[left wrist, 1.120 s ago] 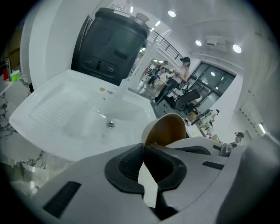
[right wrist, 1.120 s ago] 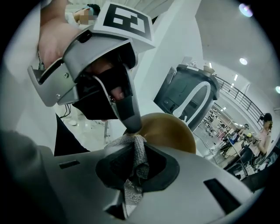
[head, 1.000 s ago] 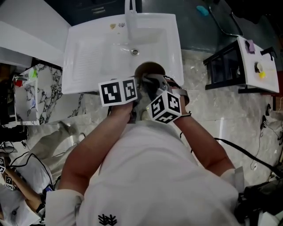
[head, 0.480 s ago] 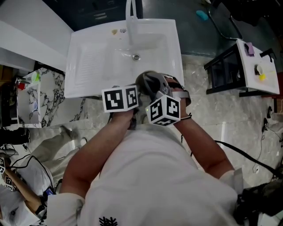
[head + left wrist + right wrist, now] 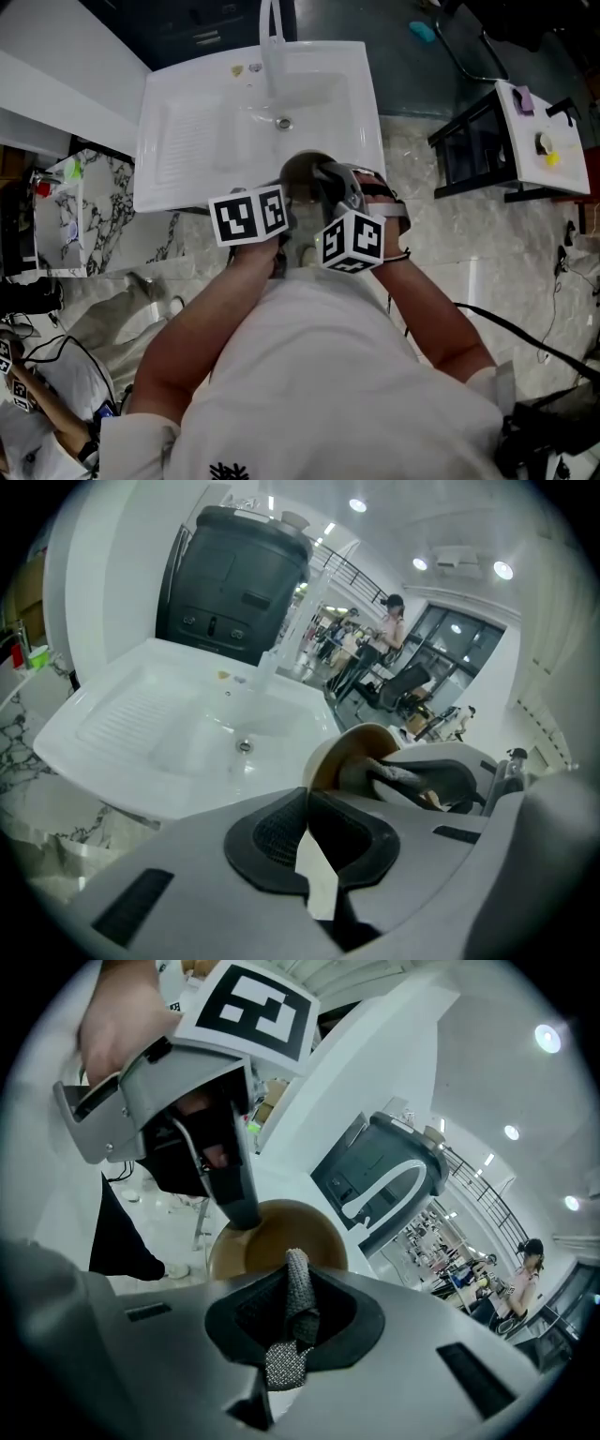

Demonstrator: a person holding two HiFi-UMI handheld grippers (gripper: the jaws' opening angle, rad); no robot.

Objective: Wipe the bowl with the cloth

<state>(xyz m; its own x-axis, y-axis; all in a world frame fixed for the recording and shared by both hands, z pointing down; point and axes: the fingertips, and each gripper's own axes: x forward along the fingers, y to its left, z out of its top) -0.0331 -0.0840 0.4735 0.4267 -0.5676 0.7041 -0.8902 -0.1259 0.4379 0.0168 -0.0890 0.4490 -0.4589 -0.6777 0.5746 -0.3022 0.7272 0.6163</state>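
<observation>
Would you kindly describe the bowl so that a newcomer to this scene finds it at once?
At the white sink's near edge two grippers meet. The bowl is between them, round, brown inside and pale outside, its rim pinched by the left gripper while the right gripper reaches a grey cloth into it.

Brown bowl, grey woven cloth, white sink, grey-veined pale marble floor.

1. The right gripper has shifted slightly inside the bowl; its marker cube has rolled a little.
2. The cloth seemed to cover the bowl's inside half a second back; now brown interior shows on the left, though the view is poor.
</observation>
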